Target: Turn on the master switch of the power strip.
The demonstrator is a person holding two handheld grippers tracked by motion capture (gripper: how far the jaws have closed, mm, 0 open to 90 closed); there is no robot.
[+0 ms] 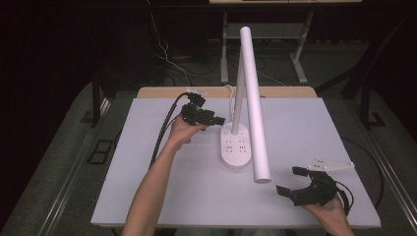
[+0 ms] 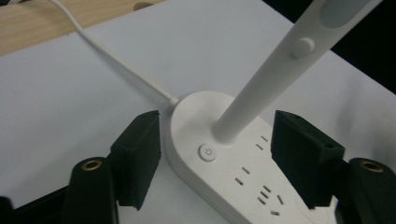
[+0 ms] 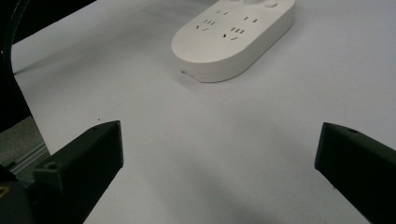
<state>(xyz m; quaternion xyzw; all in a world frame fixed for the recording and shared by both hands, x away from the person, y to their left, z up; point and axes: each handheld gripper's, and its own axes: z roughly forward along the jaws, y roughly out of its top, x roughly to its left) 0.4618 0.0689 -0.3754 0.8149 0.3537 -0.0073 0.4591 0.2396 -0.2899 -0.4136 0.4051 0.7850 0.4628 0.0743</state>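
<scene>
A: What is seen on the worktop (image 1: pixel 162 196)?

B: A white desk lamp is stood near its middle. The lamp base (image 1: pixel 235 145) is an oval slab with socket slots set into its top, and all else can be placed from it.

A: How is the lamp built?

B: A slim stem (image 1: pixel 239 93) is raised from the far end of the base, and a long white light bar (image 1: pixel 254 98) is slanted down from the top of the stem, its free end hung just beyond the near right edge of the base. A white cord (image 2: pixel 116 60) is led away from the far end of the base toward the wooden strip at the back of the worktop.

A: Where is the left claw (image 1: pixel 216 120)?

B: It is held at the far left of the base. In the left gripper view its jaws are spread wide, one on each side of the base's far end, with the round power button (image 2: pixel 207 152) and the foot of the stem between them. Whether the base is touched cannot be told.

A: And the right claw (image 1: pixel 290 180)?

B: It is held to the near right of the base, well apart from it, low over bare worktop. Its jaws are also spread wide, and nothing is gripped between them.
</scene>
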